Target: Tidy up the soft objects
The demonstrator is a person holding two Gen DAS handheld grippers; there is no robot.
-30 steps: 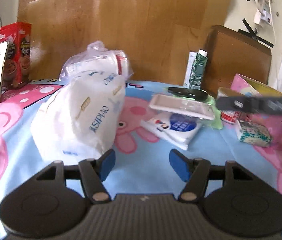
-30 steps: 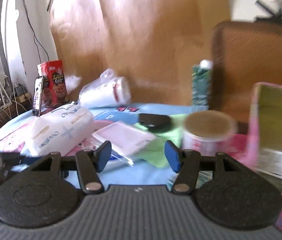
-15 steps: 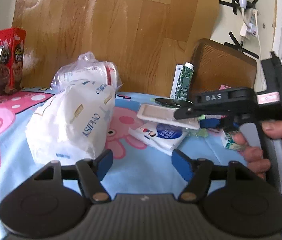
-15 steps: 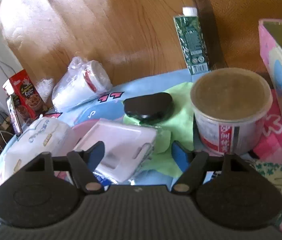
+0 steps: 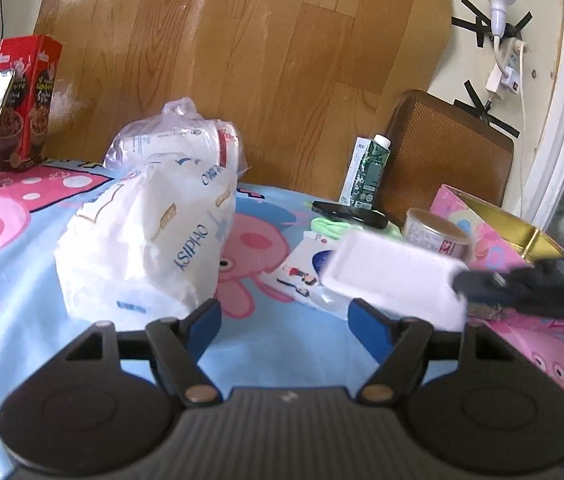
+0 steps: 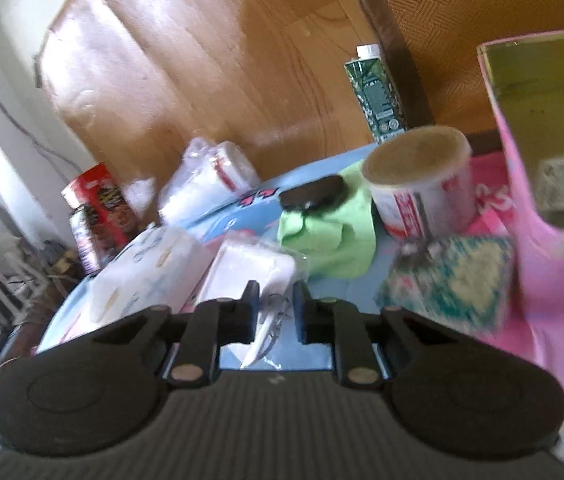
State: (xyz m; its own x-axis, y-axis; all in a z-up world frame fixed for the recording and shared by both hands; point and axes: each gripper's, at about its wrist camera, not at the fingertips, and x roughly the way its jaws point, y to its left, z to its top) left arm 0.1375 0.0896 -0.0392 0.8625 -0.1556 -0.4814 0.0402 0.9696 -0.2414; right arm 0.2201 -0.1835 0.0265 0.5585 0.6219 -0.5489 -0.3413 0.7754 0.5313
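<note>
Right wrist view: the right gripper is seen with jaws drawn narrow, having just been closing, on the crinkled plastic edge of the pink wipes pack. The thin edge appears to have been chosen as the only part slim enough to pinch. In the left wrist view the same pack is held clear of the blue cartoon cloth at about 3 o'clock, above a flat tissue packet. The pink box stands open at 3 o'clock, probably the intended bin. The left gripper is held half spread, its jaws having just been opening, with nothing between them; the large white tissue bag lies at 11 o'clock, likely next.
</note>
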